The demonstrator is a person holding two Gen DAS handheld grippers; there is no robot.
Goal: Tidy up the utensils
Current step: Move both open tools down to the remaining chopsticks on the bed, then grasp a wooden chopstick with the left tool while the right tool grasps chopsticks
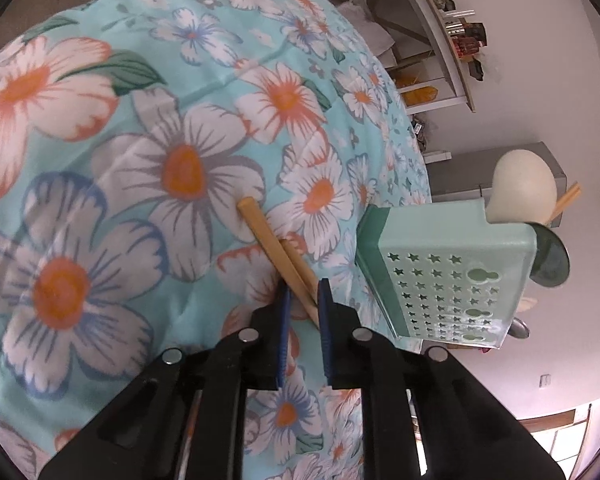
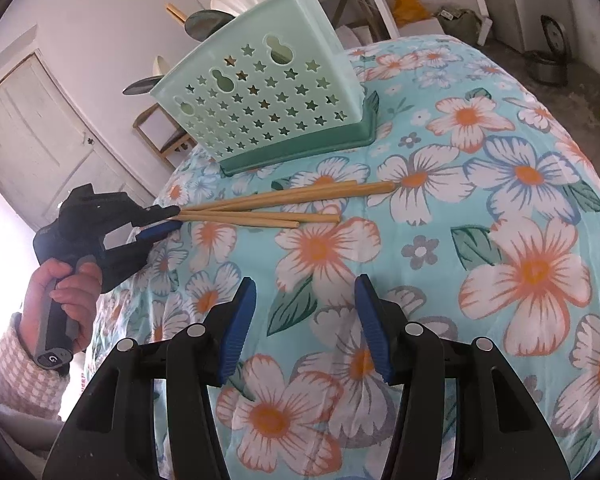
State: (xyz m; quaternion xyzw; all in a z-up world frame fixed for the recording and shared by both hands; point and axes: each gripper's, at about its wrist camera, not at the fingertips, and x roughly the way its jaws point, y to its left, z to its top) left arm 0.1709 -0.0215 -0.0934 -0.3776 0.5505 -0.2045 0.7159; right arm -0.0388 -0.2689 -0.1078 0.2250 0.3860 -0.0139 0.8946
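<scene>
Several wooden chopsticks [image 2: 284, 198] lie fanned out on the floral tablecloth [image 2: 480, 208], in front of a mint-green utensil basket [image 2: 260, 96] with star-shaped holes. My left gripper [image 2: 174, 216] comes in from the left edge of the table and is shut on their bunched tips. In the left wrist view, two chopsticks [image 1: 260, 226] run between the blue pads of the left gripper [image 1: 303, 286], with the basket [image 1: 452, 276] just to the right. My right gripper [image 2: 306, 284] hovers open over the cloth nearer the front, with nothing between its fingers.
The basket holds spoons [image 2: 204, 22], a white ladle [image 1: 524, 188] and more chopsticks [image 2: 176, 12]. A hand [image 2: 64, 284] in a checked sleeve grips the left tool beyond the table's left edge. A white door [image 2: 40, 132], shelves [image 1: 440, 40] and floor clutter surround the table.
</scene>
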